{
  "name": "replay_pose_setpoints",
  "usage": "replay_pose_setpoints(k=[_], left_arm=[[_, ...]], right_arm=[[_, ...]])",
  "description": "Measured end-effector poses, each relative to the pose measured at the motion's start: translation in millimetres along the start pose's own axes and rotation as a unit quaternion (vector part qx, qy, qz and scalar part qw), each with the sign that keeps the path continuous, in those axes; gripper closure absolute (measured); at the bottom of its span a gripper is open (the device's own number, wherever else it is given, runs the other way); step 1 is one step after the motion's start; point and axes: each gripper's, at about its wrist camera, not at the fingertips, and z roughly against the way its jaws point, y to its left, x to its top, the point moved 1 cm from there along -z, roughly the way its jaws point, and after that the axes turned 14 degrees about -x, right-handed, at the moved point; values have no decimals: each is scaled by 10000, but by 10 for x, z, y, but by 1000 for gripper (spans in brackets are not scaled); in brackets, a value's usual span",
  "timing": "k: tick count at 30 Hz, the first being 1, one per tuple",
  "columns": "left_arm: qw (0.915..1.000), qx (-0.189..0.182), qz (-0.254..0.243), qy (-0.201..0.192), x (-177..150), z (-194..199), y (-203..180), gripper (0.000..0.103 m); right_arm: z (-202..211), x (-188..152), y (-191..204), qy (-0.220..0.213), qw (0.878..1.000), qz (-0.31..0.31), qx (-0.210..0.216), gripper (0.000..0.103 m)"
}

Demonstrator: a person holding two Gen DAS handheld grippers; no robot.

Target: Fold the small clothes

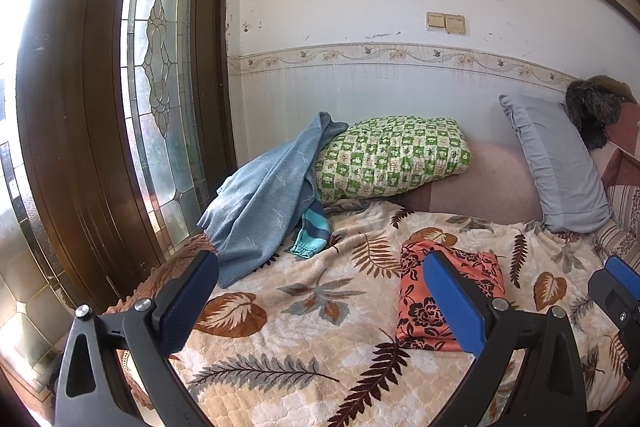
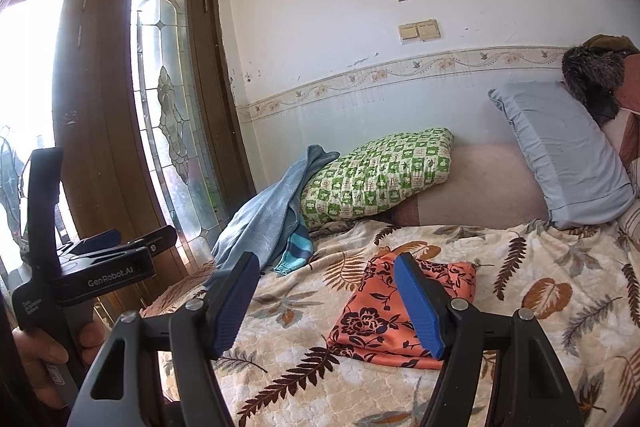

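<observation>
A folded orange garment with dark flowers (image 1: 448, 291) lies on the leaf-patterned bedspread (image 1: 300, 307); it also shows in the right wrist view (image 2: 384, 315). A light blue garment (image 1: 264, 203) is draped in a heap at the bed's far left, against a green checked pillow (image 1: 392, 155), with a turquoise striped piece (image 1: 310, 235) under it. My left gripper (image 1: 320, 303) is open and empty, above the bed in front of the orange garment. My right gripper (image 2: 328, 307) is open and empty, also short of the orange garment. The left gripper shows at the left of the right wrist view (image 2: 120, 239).
A grey pillow (image 2: 560, 155) leans at the back right, with a dark furry thing (image 2: 592, 79) above it. A brown glass-panelled door (image 2: 120, 107) stands just left of the bed. A white wall (image 1: 360, 7) runs behind the bed.
</observation>
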Motion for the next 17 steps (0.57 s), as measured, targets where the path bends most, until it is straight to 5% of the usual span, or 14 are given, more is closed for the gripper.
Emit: replay_pose_setpoints(k=[17], left_arm=[[9999, -99, 91, -9, -32, -53, -12, 1]], right_arm=[[-70, -41, -57, 81, 9999, -78, 78, 30]])
